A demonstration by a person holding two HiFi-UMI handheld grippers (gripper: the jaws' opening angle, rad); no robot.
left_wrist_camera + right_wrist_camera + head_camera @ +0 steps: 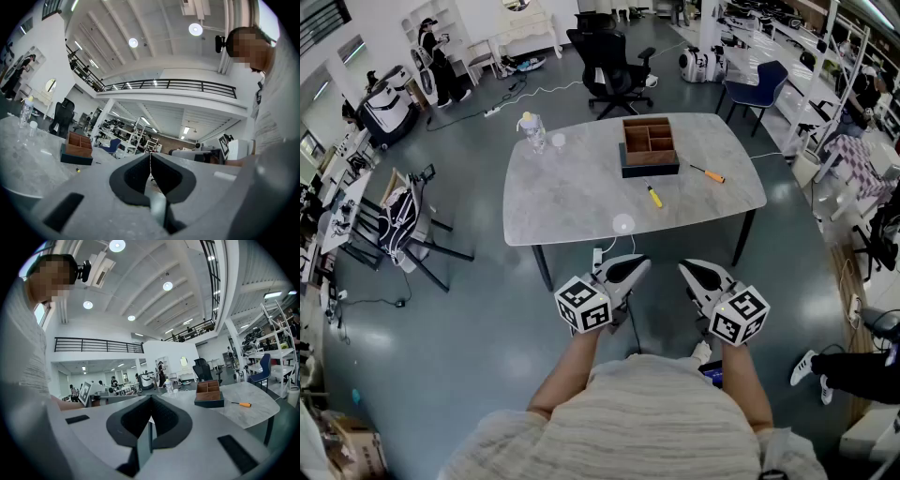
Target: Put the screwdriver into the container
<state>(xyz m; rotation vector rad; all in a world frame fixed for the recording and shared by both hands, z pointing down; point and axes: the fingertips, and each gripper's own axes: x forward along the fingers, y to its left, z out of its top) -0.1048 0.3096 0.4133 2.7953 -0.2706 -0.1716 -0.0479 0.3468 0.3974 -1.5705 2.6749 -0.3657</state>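
Our left gripper (pixel 639 264) and right gripper (pixel 686 268) hang short of the desk (pixel 572 187), fingers pressed together, empty. Orange screwdriver (pixel 709 174) lies right of the container (pixel 650 145), yellow screwdriver (pixel 654 196) nearer. Two candidates, so we might grab the wrong one.

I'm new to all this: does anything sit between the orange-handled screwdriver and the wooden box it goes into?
Nothing visible does. The orange-handled screwdriver lies on bare tabletop right of the wooden box; the yellow-handled tool lies off that path.
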